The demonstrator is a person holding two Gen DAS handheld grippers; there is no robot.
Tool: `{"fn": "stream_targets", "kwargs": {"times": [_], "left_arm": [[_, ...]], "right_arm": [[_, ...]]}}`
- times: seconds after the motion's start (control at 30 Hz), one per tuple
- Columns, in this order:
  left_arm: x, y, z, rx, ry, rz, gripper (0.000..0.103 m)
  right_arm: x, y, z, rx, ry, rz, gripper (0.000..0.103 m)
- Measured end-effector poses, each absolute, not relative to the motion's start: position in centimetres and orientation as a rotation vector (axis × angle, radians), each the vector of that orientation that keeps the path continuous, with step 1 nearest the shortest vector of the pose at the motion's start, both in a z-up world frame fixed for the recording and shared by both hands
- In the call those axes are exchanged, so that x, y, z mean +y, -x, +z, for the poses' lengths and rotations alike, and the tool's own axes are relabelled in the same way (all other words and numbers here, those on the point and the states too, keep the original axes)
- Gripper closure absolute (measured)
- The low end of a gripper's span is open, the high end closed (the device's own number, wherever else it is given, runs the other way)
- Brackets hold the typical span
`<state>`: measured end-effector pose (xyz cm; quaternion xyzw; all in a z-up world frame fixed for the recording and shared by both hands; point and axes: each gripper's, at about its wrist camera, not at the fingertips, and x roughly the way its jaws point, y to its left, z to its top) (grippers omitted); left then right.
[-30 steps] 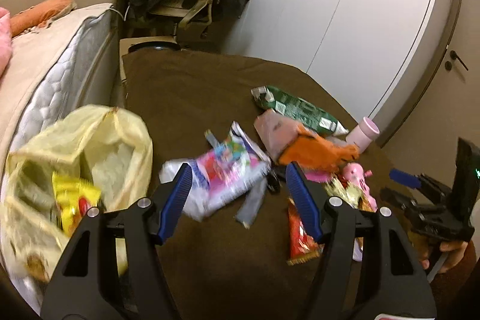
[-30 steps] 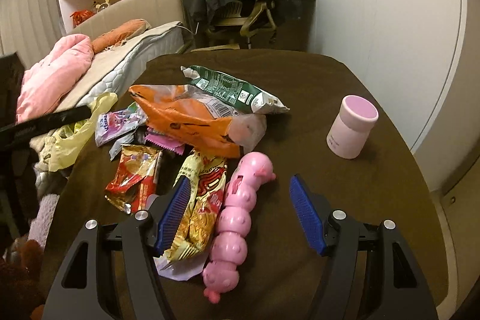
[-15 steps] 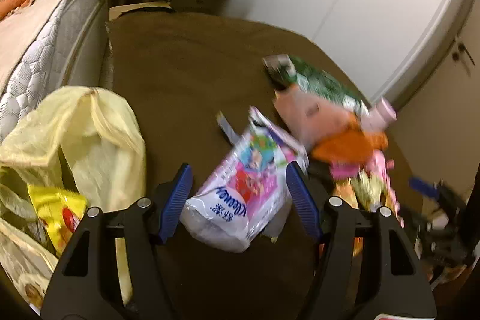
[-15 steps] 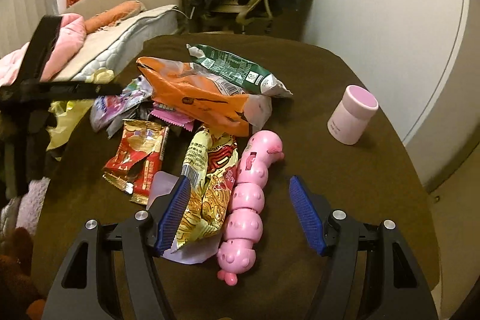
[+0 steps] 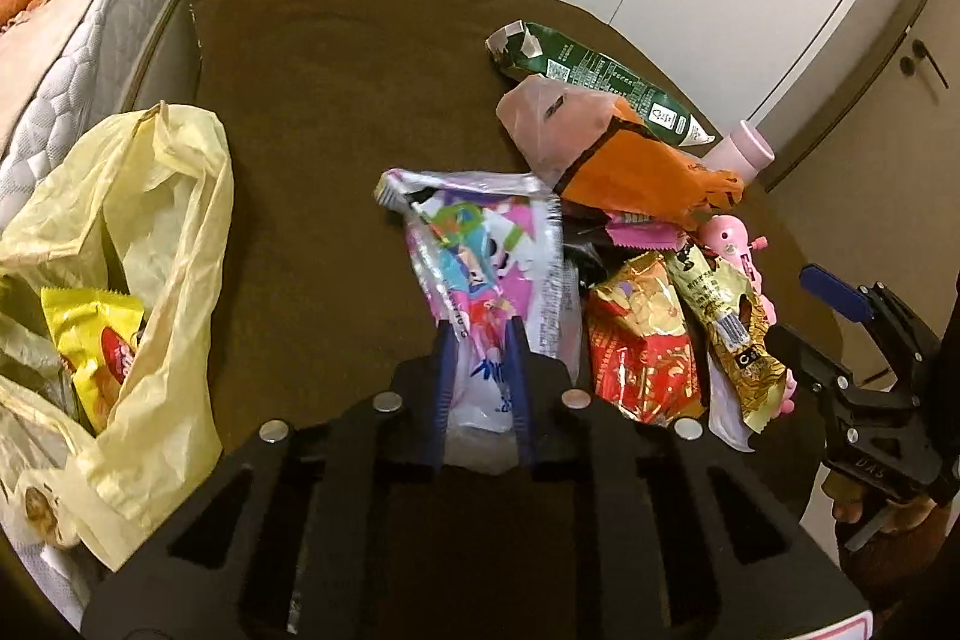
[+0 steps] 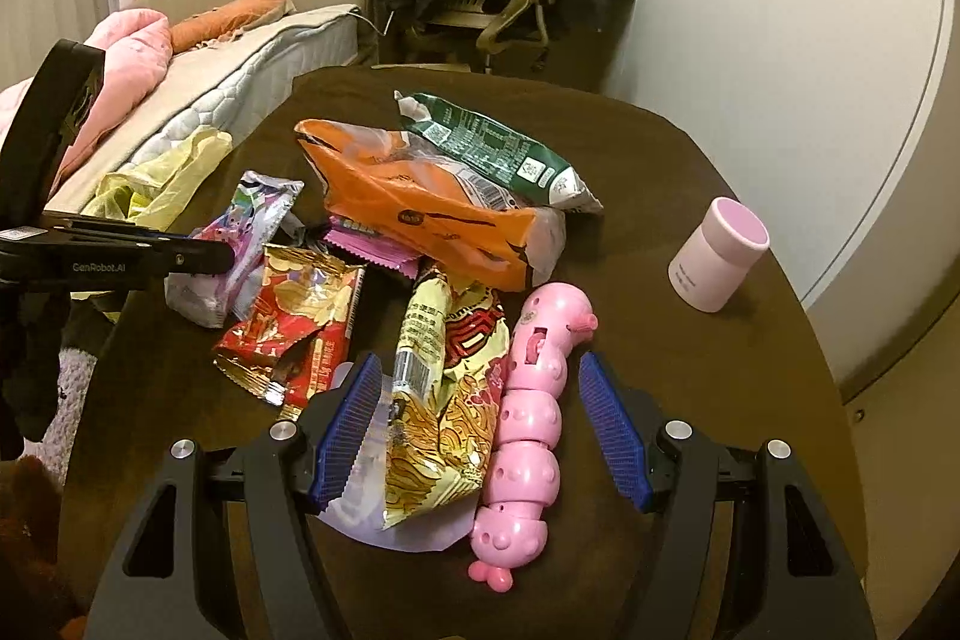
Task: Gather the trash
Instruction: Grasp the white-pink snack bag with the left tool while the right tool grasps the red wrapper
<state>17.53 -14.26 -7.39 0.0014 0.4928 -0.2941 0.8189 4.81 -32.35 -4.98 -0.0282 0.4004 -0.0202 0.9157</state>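
The left hand-held gripper [image 5: 480, 376] is closing its blue pads on the near end of a glossy pink-and-white cartoon-printed plastic wrapper [image 5: 480, 250] lying on the brown cloth-covered surface [image 5: 336, 100], a crumpled pale yellow plastic bag [image 5: 156, 232] to its left. The right hand-held gripper [image 6: 480, 430] hangs spread wide, a yellow-and-red noodle packet [image 6: 444, 400] and pink segmented plastic caterpillar toy [image 6: 531, 424] between its pads, touching neither

The side of the left gripper [image 6: 120, 259], seen left of the right gripper's open jaws, carries the white lettering "GenRobot.AI". The body of the right gripper [image 5: 870, 460], to the right of the left gripper's closing jaws, bears the embossed letters "DAS". Print on the snack wrappers and on the pink cup is too small to read.
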Motion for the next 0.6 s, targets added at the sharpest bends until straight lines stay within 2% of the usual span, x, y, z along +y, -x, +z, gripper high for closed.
{"fn": "stream_targets", "kwargs": {"times": [0.33, 0.6], "left_arm": [[-11.7, -15.2, -4.8, 0.981, 0.055, -0.606, 0.088], [-9.1, -14.3, -5.1, 0.971, 0.041, -0.533, 0.088]], "right_arm": [[-31.8, -5.2, -4.8, 0.811, -0.015, 0.056, 0.040], [-29.2, -8.3, -5.8, 0.869, -0.132, 0.150, 0.041]]}}
